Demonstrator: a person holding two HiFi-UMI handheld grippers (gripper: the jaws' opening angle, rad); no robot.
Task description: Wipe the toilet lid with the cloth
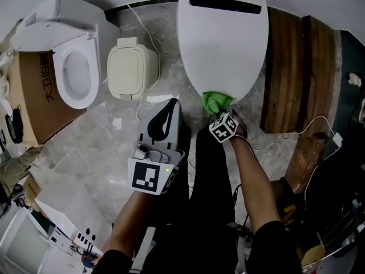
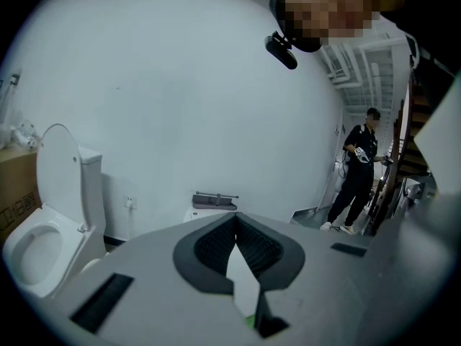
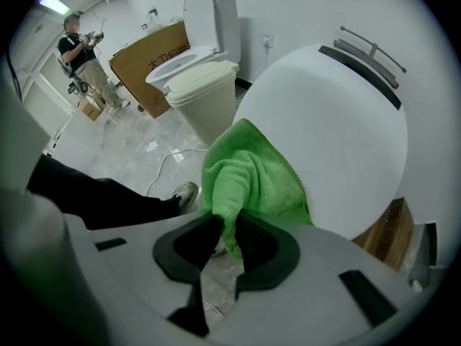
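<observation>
The closed white toilet lid (image 3: 338, 114) sits at twelve o'clock from where the person stands, and the green cloth (image 3: 248, 175) is bunched on its near edge, at the lid's six o'clock. The right gripper (image 3: 227, 229) has its jaws pinched on a fold of that cloth, the rest of it spilling forward onto the lid. The left gripper (image 2: 235, 220) is held off to about eight o'clock of the cloth, away from the lid, its jaws drawn together at the tips with nothing between them. A second toilet (image 1: 74, 67) with its seat open stands at ten o'clock against a cardboard box (image 1: 40, 96), a beige lidded bin (image 1: 130, 67) is at eleven, and dark wooden planks (image 1: 296, 67) lie at two o'clock.
</observation>
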